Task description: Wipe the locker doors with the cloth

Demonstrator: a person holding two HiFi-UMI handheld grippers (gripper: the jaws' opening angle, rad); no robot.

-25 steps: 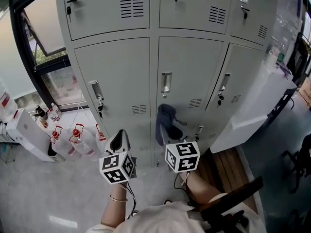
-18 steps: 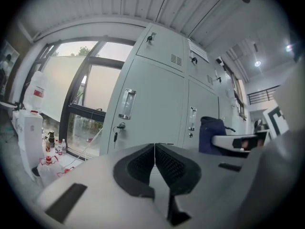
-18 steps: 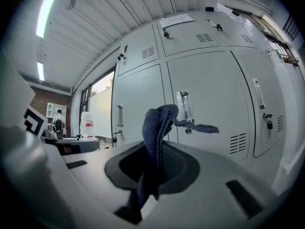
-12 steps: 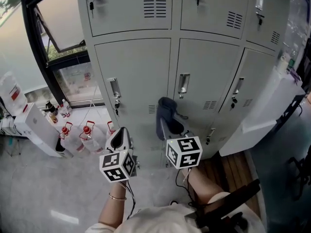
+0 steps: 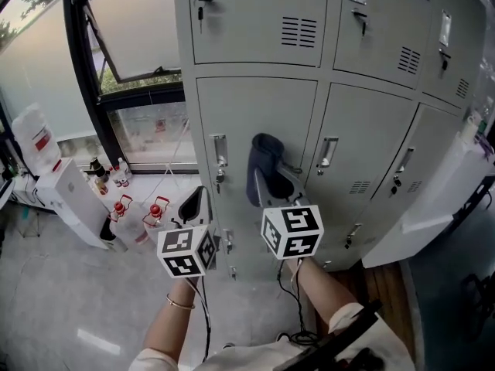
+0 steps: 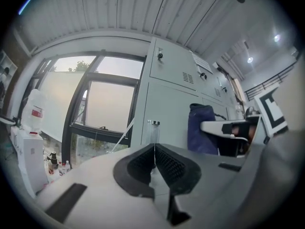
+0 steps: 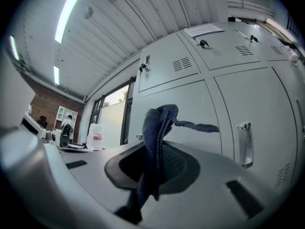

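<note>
The right hand-held gripper (image 5: 272, 190) was closed on a dark blue cloth (image 5: 263, 163). In the right gripper view its two jaws pinched the cloth (image 7: 156, 128) in the middle, w/ one part standing up above the jaws and the rest hanging below them. A thin strip of the fabric pointed out to the right side. The cloth was held up in front of a grey locker door (image 5: 255, 114) of the middle row, near that door's right edge and between the handle (image 5: 219, 154) of this door and the handle of the next door (image 5: 328, 154). Whether the cloth really touched the metal could not be told for sure. In the left gripper view it looked very close to the door. The left hand-held gripper (image 5: 193, 205) was lower and to the left, apart from the lockers. Its jaws were pressed together w/ nothing between them, as the left gripper view (image 6: 154, 162) showed. Each gripper carried its marker cube, and the person's bare forearms were below them. At the left of the lockers was a black-framed window (image 5: 116, 99). Under it, on the pale floor (image 5: 54, 300), stood a white water dispenser (image 5: 71, 203), some bottles w/ red caps (image 5: 120, 209) and a big water jug (image 5: 35, 137).
</note>
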